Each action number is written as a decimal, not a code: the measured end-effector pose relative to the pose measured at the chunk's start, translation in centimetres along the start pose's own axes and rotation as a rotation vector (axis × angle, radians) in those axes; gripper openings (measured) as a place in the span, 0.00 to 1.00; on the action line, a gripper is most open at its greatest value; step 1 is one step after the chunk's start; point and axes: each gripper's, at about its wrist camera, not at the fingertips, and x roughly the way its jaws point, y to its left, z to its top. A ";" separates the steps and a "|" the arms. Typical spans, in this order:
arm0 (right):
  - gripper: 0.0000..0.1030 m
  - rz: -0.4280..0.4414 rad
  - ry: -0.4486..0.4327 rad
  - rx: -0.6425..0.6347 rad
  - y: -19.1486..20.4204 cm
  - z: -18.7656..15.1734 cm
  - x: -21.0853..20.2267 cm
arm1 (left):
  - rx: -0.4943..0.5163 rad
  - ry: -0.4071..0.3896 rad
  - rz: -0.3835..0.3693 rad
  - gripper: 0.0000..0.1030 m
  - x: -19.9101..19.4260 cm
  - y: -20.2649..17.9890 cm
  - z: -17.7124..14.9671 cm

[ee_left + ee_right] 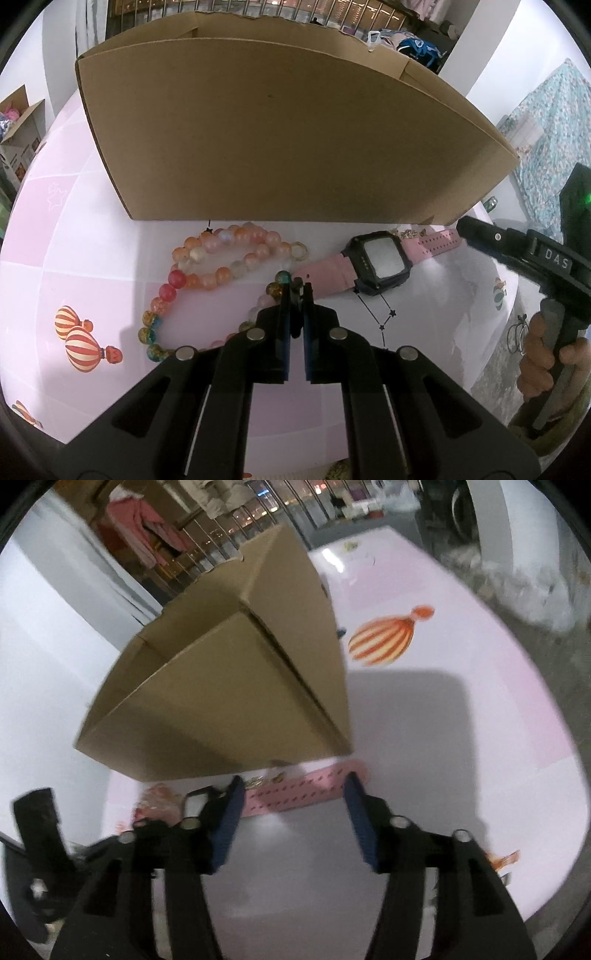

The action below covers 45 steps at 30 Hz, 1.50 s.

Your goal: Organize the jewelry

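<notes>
- My left gripper [297,286]: fingers pinched shut at the bead necklace [207,266]; whether they hold it I cannot tell, it may slip
- My right gripper [293,786]: fingers wide, empty, over the watch [306,788] strap; could knock the box [229,686]

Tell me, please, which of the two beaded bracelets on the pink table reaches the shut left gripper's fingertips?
The multicoloured beaded bracelet, with red, yellow and blue-green beads, reaches the left gripper; the peach beaded bracelet lies farther off, nearer the cardboard box.

Right gripper [293,794] jaws spread wide over pink watch strap [303,788], not touching. Cardboard box [236,686] just behind. Pretty blurry, maybe beads [159,801] far left.
</notes>
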 end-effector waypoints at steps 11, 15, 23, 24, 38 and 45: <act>0.76 0.135 0.084 0.005 -0.5 1.1 0.9 | 0.007 -0.001 0.001 0.05 0.0 -0.1 -0.1; 0.76 0.211 0.092 0.057 -0.9 0.8 0.9 | 0.009 -0.002 -0.002 0.05 0.1 -0.2 -0.1; 0.76 -0.023 0.026 -0.069 -0.7 0.8 0.3 | 0.007 -0.001 -0.006 0.05 0.2 -0.3 0.0; 0.77 -0.020 0.041 -0.076 -0.7 0.8 0.8 | 0.008 -0.001 -0.006 0.05 0.2 -0.3 0.0; 0.77 0.250 0.045 0.106 -2.3 0.6 -1.6 | 0.013 0.000 -0.008 0.05 0.4 -0.4 0.1; 0.66 0.240 0.044 0.116 -2.3 -0.5 -1.6 | 0.013 0.000 -0.012 0.06 0.4 -0.4 0.1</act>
